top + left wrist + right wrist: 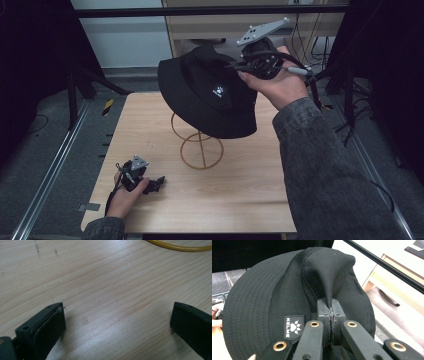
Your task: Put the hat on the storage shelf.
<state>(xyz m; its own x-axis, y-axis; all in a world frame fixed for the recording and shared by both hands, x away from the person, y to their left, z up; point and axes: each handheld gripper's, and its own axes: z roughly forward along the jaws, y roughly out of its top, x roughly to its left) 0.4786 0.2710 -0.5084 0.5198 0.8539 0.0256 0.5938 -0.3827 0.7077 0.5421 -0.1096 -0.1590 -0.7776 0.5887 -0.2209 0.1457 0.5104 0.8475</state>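
we hold the black fabric bucket hat [210, 95] over the yellow wire stand [200, 145], our right gripper [331, 308] pinching a fold of its crown to carry it. our left gripper [156, 183] rests spread apart on the wooden surface [240, 185], spare.

Hat [262, 302] – matt black woven cloth, stitched brim; table [105, 290] – pale smooth wood; stand [200, 150] – yellow wire.

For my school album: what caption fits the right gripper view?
Right tongs pinch a fold of the black bucket hat's crown.
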